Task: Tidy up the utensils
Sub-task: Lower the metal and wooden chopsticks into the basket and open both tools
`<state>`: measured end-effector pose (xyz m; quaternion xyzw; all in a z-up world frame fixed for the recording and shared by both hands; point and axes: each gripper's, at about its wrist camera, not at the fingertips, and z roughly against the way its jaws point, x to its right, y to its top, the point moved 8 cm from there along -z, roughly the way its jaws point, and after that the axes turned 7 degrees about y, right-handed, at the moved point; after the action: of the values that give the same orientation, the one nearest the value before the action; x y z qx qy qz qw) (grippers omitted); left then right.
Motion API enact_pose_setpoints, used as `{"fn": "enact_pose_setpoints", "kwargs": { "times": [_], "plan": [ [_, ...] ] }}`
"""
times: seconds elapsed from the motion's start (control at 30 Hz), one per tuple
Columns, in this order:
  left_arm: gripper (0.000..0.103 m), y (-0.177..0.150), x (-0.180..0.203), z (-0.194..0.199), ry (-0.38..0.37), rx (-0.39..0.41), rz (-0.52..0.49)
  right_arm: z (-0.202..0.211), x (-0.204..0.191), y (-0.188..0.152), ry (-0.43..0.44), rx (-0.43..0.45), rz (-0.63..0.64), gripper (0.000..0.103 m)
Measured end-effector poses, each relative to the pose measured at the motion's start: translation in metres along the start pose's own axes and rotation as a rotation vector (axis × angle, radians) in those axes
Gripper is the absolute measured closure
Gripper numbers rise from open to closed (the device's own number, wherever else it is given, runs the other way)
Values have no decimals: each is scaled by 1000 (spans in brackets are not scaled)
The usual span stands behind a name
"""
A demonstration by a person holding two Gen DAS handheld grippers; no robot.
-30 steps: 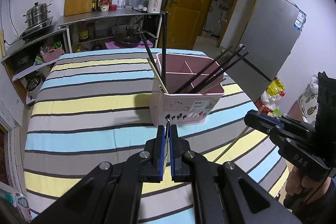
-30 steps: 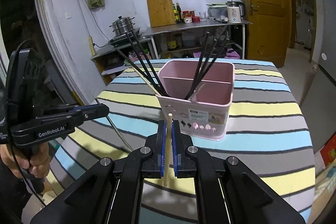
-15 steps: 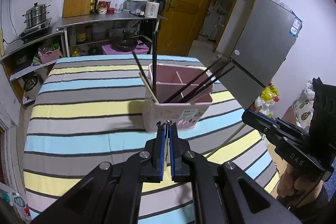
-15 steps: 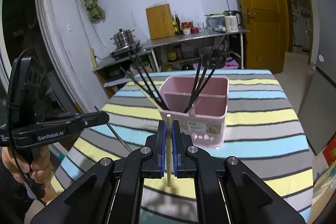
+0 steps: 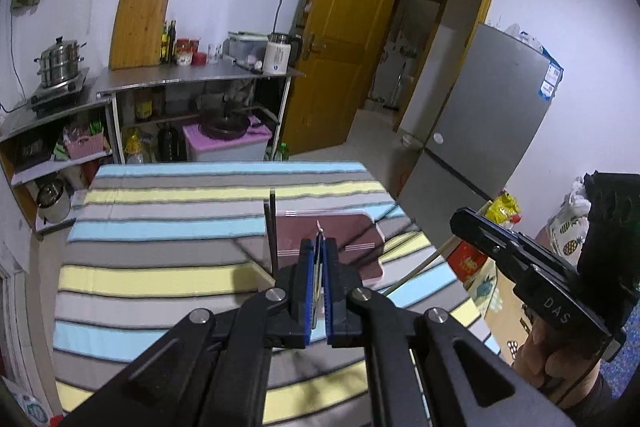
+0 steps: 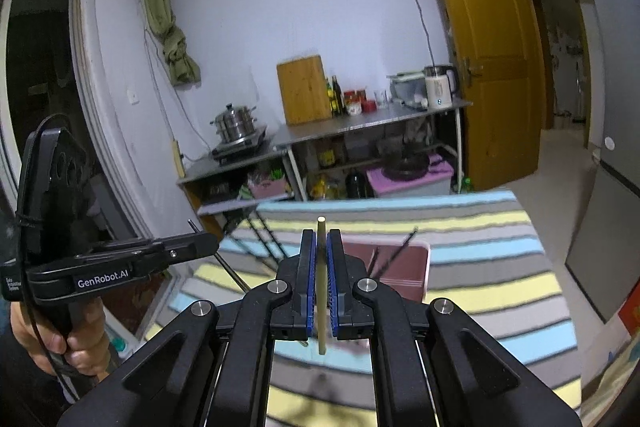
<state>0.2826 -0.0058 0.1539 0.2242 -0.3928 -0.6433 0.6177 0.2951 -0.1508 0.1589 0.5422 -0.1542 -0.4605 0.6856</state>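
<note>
Right gripper [image 6: 319, 259]: jaws closed on pale wooden chopstick [image 6: 321, 291], stick upright between blue pads. Left gripper [image 5: 319, 263]: jaws nearly shut, pinching thin dark chopstick [image 5: 319, 269]; hard to read. Pink utensil holder [image 6: 404, 267] at 12 o'clock just beyond both tips, black chopsticks [image 6: 394, 253] leaning inside. Advice: keep stick vertical, centre tip over compartment, lower before releasing. Holder stands on striped tablecloth [image 5: 160, 239]. Kitchen shelving [image 5: 192, 79] at 11 o'clock, yellow door [image 5: 344, 39] at 1 o'clock, grey fridge [image 5: 492, 115] at 2 o'clock.

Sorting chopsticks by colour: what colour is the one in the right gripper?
Pale wooden tan chopstick, clearest in the right wrist view.
</note>
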Motion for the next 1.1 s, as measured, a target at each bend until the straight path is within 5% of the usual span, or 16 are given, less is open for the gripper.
{"fn": "enact_pose_setpoints", "kwargs": {
  "times": [0.47, 1.1],
  "plan": [
    [98, 57, -9, -26, -6, 51, -11, -21, 30, 39, -16, 63, -32, 98],
    [98, 27, -33, -86, -29, -85, 51, -53, 65, 5, -42, -22, -114, 98]
  ]
}}
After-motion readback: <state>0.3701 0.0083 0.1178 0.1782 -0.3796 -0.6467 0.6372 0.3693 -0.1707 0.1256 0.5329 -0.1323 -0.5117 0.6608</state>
